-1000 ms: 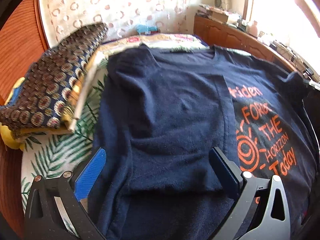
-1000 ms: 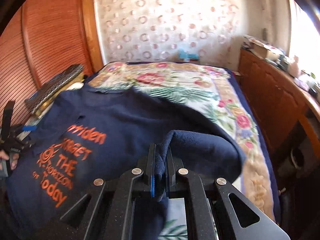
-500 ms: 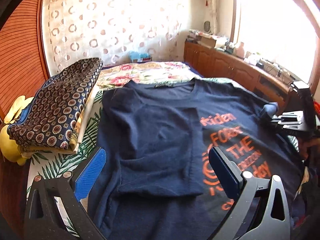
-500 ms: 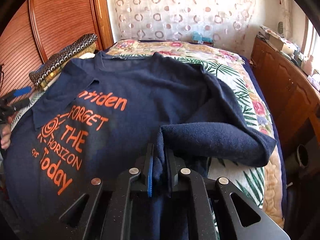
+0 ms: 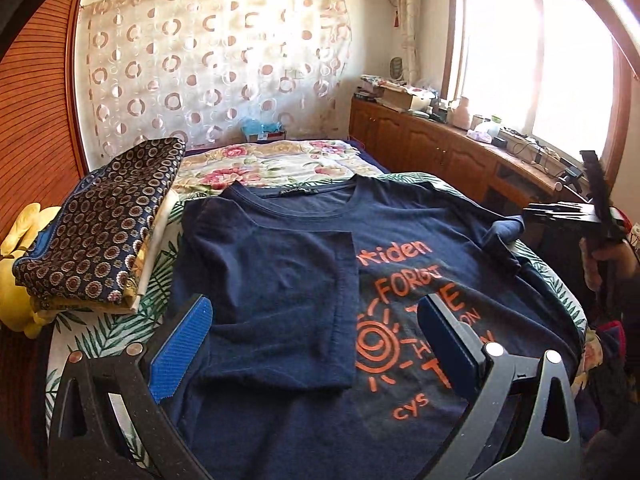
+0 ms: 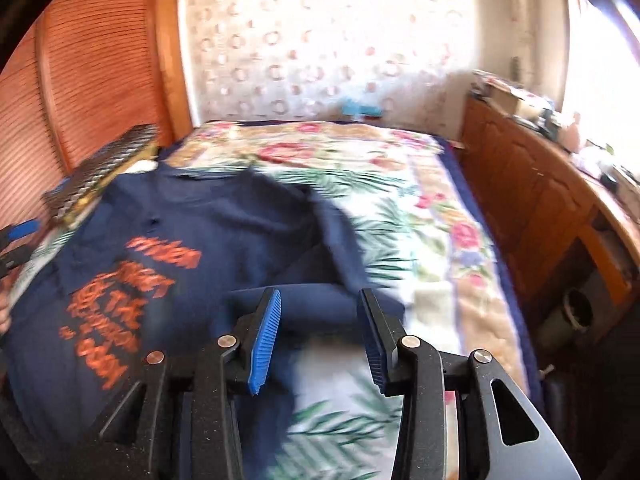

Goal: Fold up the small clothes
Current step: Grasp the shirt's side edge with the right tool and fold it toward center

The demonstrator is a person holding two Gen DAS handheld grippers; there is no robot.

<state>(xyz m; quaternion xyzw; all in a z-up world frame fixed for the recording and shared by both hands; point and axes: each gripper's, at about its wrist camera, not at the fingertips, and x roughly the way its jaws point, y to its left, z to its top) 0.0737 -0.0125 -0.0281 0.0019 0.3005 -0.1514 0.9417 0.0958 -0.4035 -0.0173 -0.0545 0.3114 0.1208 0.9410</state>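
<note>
A navy T-shirt [image 5: 280,280] with orange print lies face up on the bed, its left side folded in over the chest. My left gripper [image 5: 316,340] hovers open above the lower half of the shirt and holds nothing. In the right wrist view the same T-shirt [image 6: 200,240] is blurred. Its right sleeve [image 6: 316,304] lies folded just beyond my right gripper [image 6: 320,332]. The jaws of this gripper are opening and the pads do not touch the cloth. The right gripper [image 5: 560,216] also shows at the right edge of the left wrist view, next to the sleeve [image 5: 500,236].
A stack of folded clothes topped by a dark patterned cloth [image 5: 104,232] sits on the bed's left side beside a yellow item [image 5: 16,240]. The floral bedspread [image 6: 400,208] extends beyond the shirt. A wooden cabinet [image 5: 440,152] with clutter lines the right, and louvered wooden doors [image 6: 100,72] the left.
The right gripper went from shut on the sleeve to open and let it drop onto the bed. The left gripper rose and pulled back, still open.
</note>
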